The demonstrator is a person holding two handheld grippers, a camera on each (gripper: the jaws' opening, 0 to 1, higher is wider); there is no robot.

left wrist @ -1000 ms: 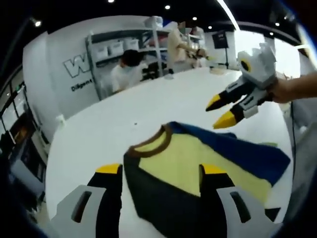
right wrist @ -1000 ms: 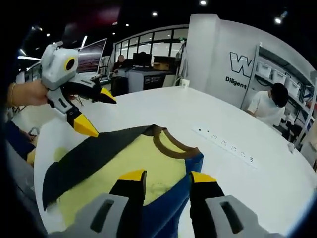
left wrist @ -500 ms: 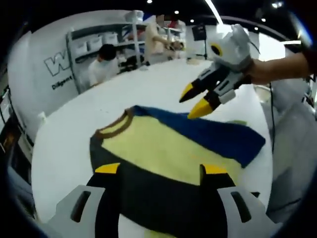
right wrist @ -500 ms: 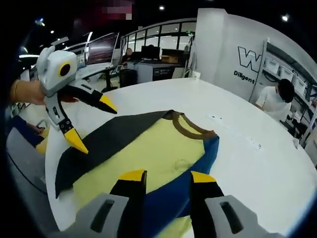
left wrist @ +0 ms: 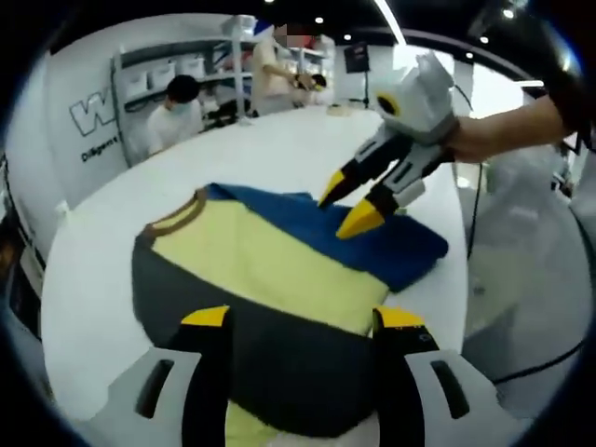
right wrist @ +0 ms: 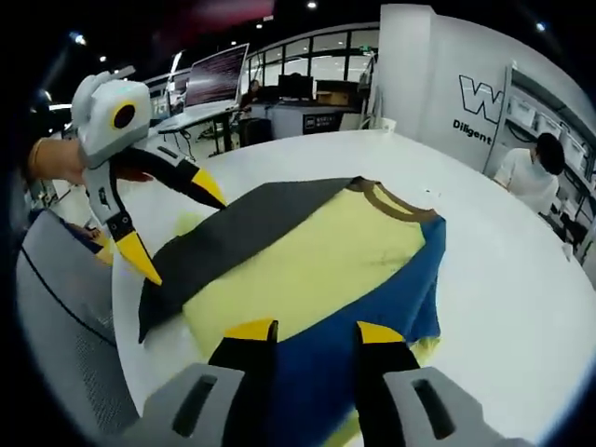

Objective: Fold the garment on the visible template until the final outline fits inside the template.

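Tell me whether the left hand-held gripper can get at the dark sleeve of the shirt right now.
Probably yes: the left hand-held gripper hangs open right above the dark sleeve, and nothing lies between them on the table.

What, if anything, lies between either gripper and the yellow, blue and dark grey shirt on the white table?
Nothing visible. The left gripper hangs open over the yellow, blue and dark grey shirt's grey sleeve; the right gripper hangs open over its blue sleeve.
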